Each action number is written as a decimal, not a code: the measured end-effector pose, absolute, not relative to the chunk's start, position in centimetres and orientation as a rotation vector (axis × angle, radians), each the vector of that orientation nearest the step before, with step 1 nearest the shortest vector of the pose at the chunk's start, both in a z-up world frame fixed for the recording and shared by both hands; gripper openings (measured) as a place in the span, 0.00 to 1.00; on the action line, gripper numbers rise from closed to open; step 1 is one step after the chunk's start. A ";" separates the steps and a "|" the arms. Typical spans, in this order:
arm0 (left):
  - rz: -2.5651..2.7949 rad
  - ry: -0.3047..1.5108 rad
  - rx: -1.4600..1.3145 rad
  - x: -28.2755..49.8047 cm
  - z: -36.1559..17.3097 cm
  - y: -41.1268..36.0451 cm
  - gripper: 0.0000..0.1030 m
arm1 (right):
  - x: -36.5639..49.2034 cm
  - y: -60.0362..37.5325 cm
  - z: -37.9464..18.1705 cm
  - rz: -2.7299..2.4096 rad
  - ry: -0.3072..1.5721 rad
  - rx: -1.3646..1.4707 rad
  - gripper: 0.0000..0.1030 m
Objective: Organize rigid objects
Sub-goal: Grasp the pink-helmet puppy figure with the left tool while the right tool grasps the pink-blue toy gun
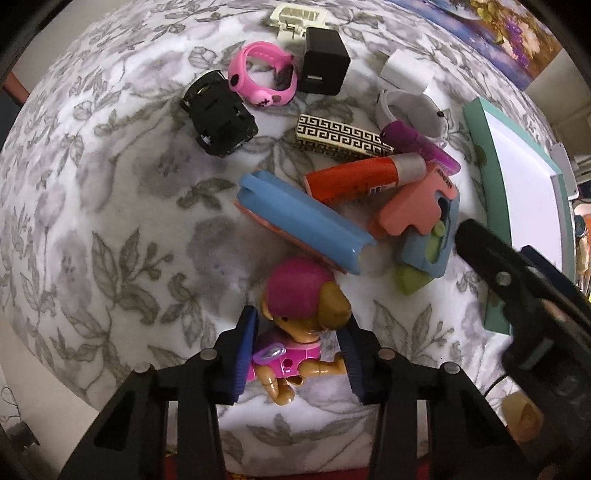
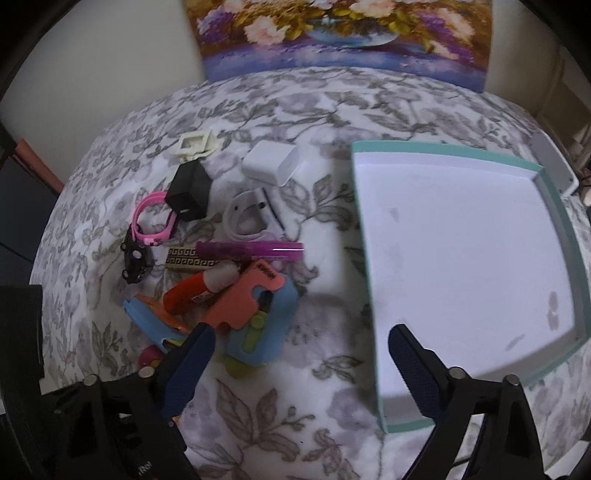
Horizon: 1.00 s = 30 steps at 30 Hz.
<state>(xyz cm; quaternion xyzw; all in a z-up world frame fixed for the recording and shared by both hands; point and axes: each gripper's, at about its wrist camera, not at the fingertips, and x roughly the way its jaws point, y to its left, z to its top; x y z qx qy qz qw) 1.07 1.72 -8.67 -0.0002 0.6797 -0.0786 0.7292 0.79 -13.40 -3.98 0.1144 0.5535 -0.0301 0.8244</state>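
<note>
I am seeing one toy puppy figure (image 1: 295, 325) lying between the jaws of my left gripper (image 1: 295, 354); the blue pads are flanking its pink body, but I cannot tell whether they are pressing on it. My right gripper (image 2: 299, 365) is hovering with its jaws wide apart and holding nothing, its right finger over the near edge of the one teal-rimmed white tray (image 2: 554, 192).

Just beyond the puppy, one loose pile is sitting on the cloth:
- one blue block (image 1: 303, 221) with an orange underside, nearest the puppy;
- one red glue stick (image 1: 362, 177) with a grey cap, leaning over it;
- one pink, blue and green toy piece (image 1: 424, 225), touching the glue stick;
- one purple tube (image 1: 421, 147);
- one black-and-cream patterned bar (image 1: 340, 138).

Farther off, I am counting one black toy car (image 1: 218, 118), one pink watch (image 1: 262, 75) touching one black charger cube (image 1: 325, 61), one cream clip (image 1: 295, 22), one white charger block (image 1: 406, 68) and one coiled white cable (image 2: 251, 218).

Everything is resting on a white cloth (image 1: 110, 221) printed with grey leaves and flowers. The tray is lying to the right of the pile. One floral painting (image 2: 343, 33) is standing against a pale wall at the far edge of the surface.
</note>
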 end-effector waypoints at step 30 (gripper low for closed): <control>-0.112 1.449 -0.067 2.3 -9.0 4.8 0.43 | 4.0 -8.7 -8.4 -0.080 1.274 0.116 0.73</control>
